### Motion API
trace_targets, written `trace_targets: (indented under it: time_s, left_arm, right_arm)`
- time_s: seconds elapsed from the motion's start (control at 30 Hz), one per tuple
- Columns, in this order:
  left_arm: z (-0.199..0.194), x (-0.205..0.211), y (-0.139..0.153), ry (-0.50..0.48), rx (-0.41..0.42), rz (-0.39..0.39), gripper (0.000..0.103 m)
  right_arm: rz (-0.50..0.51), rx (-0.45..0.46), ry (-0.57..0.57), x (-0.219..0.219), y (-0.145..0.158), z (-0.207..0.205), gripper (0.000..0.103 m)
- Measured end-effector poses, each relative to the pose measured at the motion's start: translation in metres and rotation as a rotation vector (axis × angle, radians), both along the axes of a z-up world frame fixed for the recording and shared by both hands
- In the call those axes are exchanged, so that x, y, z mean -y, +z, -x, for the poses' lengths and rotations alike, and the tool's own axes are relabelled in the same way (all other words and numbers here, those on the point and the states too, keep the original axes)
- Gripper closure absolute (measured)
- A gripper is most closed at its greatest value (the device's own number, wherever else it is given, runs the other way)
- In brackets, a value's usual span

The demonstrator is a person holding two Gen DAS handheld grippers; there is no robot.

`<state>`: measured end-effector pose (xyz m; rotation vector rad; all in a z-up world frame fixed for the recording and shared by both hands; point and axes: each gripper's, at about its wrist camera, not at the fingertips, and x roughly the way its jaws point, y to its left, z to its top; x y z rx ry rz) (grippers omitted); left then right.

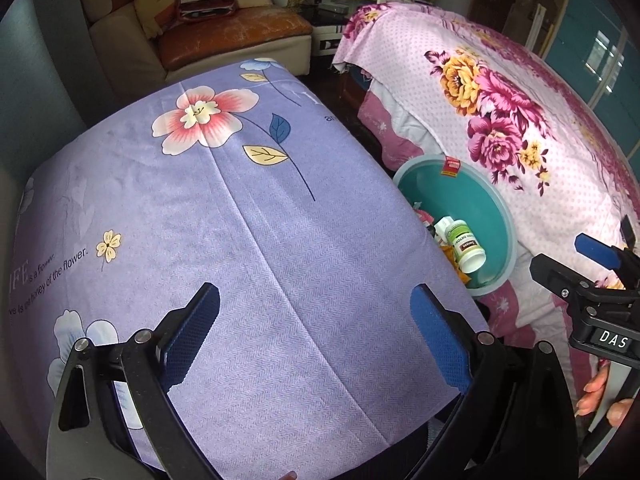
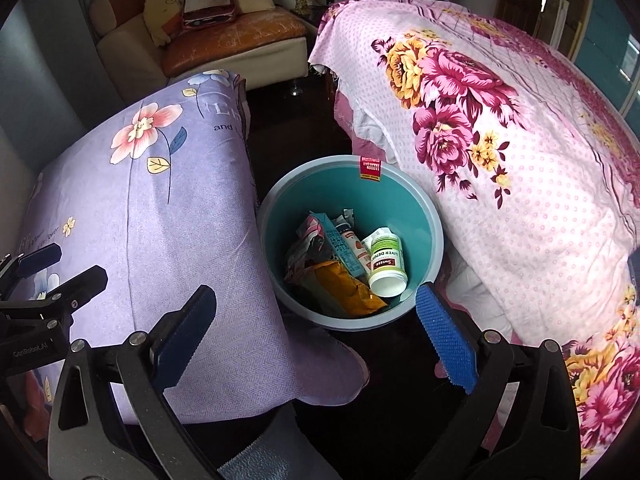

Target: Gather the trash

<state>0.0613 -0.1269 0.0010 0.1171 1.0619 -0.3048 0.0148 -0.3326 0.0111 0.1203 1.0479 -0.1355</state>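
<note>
Both empty, left gripper [image 1: 316, 336] spread wide, right gripper [image 2: 316, 336] wide above bin [image 2: 436, 240]

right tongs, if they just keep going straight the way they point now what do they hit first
Most likely the teal bin: the open right tongs point at its near rim, with the white supplement bottle and orange wrapper just past it. Depth is hard to judge in the fisheye view.

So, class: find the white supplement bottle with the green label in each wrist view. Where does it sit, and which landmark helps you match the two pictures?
Left wrist view: the white bottle lies right of centre, in the teal bin, partly cut off by the purple cloth.
Right wrist view: the bottle lies near centre, fully visible on the bin's right side.
Shared landmark: the red tag on the bin's far rim.
</note>
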Motion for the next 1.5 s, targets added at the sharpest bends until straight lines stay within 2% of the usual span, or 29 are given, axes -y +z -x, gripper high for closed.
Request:
trace_targets:
  time_s: [0.07,0.63,0.97,1.5]
  left_arm:
    - [0.002,-0.004,0.001,0.008,0.004,0.0,0.004]
    - [0.007,-0.02,-0.001,0.028,0.008,0.005,0.004]
    - [0.007,-0.016,-0.004,0.015,0.014,0.016,0.004]
    - [0.001,-0.014,-0.01,0.02,0.027,-0.017,0.004]
  right_arm:
    - [0.008,0.005,0.008,-0.004,0.003,0.001,0.007]
    - [0.016,0.024,0.023,-0.014,0.009,0.002,0.007]
    - [-0.003,0.011,0.019,-0.011,0.0,-0.001,0.007]
    - [-0.004,-0.014,0.021,-0.01,-0.013,-0.011,0.007]
